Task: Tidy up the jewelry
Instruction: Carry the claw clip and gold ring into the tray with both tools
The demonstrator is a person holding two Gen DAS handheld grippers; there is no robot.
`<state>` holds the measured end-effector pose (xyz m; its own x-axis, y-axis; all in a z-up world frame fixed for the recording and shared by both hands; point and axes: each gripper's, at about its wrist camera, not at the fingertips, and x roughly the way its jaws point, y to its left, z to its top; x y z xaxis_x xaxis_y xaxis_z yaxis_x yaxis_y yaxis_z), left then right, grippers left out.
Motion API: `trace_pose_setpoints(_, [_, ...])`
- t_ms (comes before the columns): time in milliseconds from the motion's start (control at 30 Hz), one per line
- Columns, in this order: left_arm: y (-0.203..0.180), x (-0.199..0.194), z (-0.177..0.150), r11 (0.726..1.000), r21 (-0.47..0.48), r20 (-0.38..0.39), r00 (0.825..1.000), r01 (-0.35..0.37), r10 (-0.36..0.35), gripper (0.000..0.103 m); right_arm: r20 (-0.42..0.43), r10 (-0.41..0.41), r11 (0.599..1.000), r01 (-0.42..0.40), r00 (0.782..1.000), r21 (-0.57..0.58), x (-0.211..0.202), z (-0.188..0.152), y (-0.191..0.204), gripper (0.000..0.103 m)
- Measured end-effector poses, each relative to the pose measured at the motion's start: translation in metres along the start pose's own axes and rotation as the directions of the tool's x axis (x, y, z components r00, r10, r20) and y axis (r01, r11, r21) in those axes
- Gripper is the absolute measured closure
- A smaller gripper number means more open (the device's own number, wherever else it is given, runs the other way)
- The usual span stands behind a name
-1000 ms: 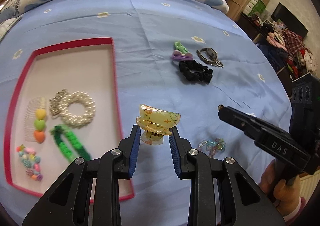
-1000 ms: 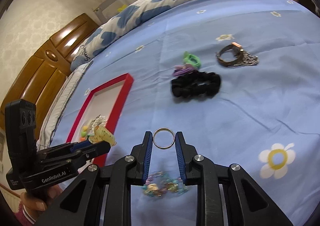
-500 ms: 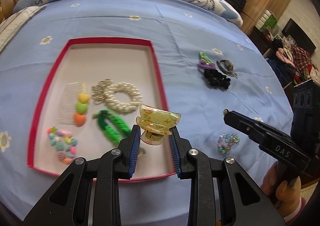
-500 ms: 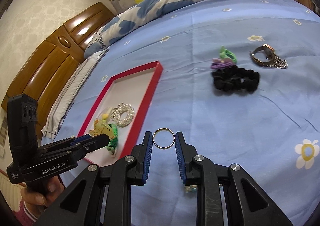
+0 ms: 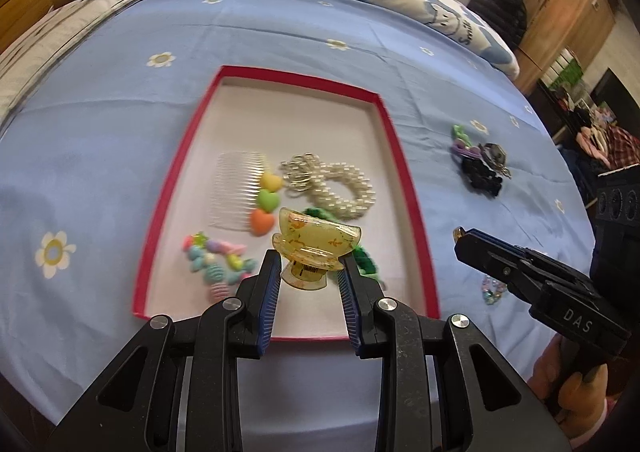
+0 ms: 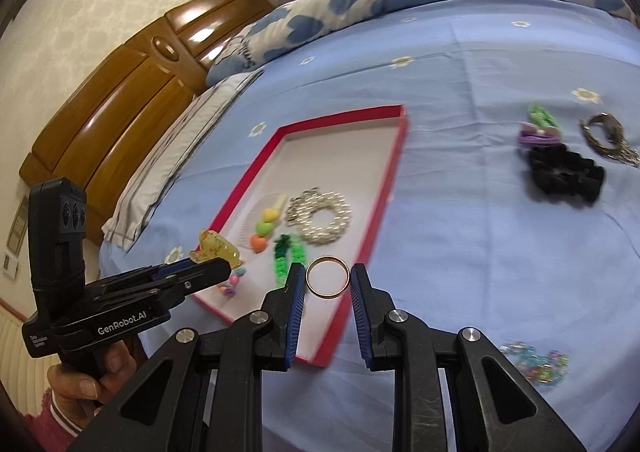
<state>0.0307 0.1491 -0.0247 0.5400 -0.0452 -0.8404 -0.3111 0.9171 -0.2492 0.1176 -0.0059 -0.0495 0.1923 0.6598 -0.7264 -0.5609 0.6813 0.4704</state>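
My left gripper is shut on a yellow translucent hair claw and holds it above the near end of the red-rimmed tray. My right gripper is shut on a gold ring, above the tray's near right rim. The tray holds a clear comb with three hearts, a pearl bracelet, a green chain clip and a pastel bead bracelet. The left gripper and the claw also show in the right wrist view.
On the blue flowered bedsheet right of the tray lie a black scrunchie, purple and green hair ties, a metal watch and a clear bead bracelet. Pillows and a wooden headboard stand behind.
Both grippers have moved left, over the tray, each still holding its item. The tray now lies straight ahead of the left gripper.
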Motion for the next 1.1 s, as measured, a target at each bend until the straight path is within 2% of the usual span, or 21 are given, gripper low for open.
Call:
trace_pose_setpoints(300, [0.026,0.008,0.001,0.999,-0.034,-0.010,1.000,-0.026,0.026,0.076,-0.065,0.022,0.999,-0.025,0.998,-0.044,0.039,0.005,0.025,0.080])
trace_pose_setpoints(600, [0.036,0.023,0.004,0.998,-0.044,-0.028,0.999,-0.038,0.037,0.076,-0.125,0.015,0.998,-0.022,0.992,-0.059,0.069,0.005,0.031,0.079])
trace_pose_setpoints(833, [0.043,0.034,0.003,0.997,-0.056,-0.058,0.997,-0.047,0.043,0.076,-0.161,0.001,0.998,-0.010,0.987,-0.056,0.083,0.003,0.028,0.079])
trace_pose_setpoints(1100, [0.045,0.039,0.002,0.997,-0.065,-0.074,0.997,-0.044,0.039,0.076,-0.162,-0.005,0.998,-0.005,0.987,-0.065,0.083,0.004,0.029,0.078])
